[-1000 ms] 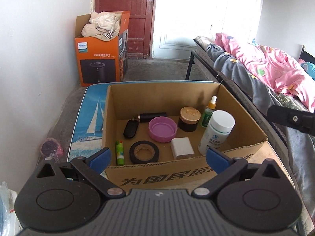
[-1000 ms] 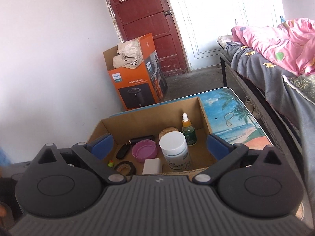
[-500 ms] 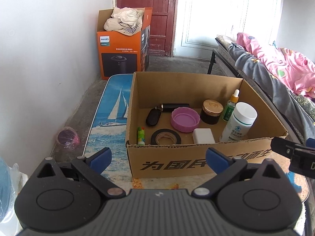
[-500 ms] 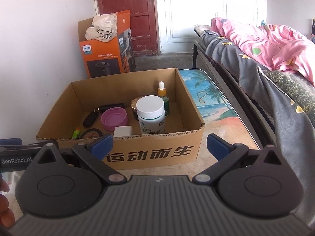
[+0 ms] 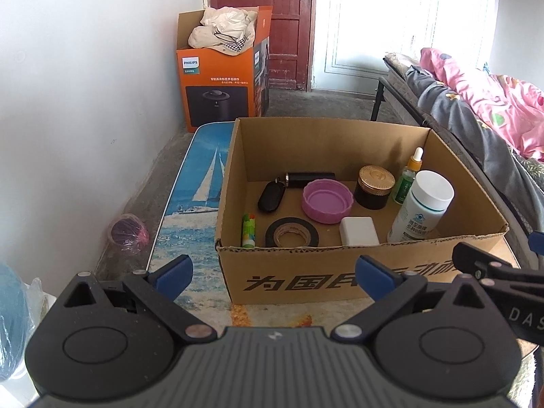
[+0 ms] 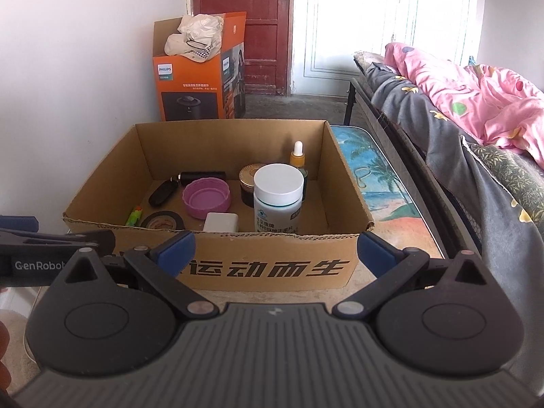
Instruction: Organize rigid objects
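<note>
Figure: both tongs withdrawn to the near edge of the table (image 5: 190, 204), short of the box (image 5: 340, 272). I held the left gripper (image 5: 273, 273) with its blue pads spread wide and nothing between them; the right gripper (image 6: 275, 248) stood equally wide and empty. Each hung outside the near wall of the box, touching nothing.

The box sat on the printed tabletop, open side up, and carried every rigid item. Along its far wall lay a black tube (image 5: 309, 179), with a key fob (image 5: 271, 197) touching its left end. A pink lid (image 5: 327, 200) rested mid-floor, hollow side up. To its right stood a dark jar (image 5: 374, 187), then a dropper bottle (image 5: 408, 178) against the right wall. The white bottle (image 5: 421, 210) stood upright in the near right corner, the tallest piece. Along the near wall lay a green stick (image 5: 248, 230), a tape roll (image 5: 292, 234) flat, and a white block (image 5: 359, 235).

I judged the upright containers grouped rightward so they would not topple onto the flat pieces. With nothing left on the tabletop outside, I judged the sorting essentially complete.
</note>
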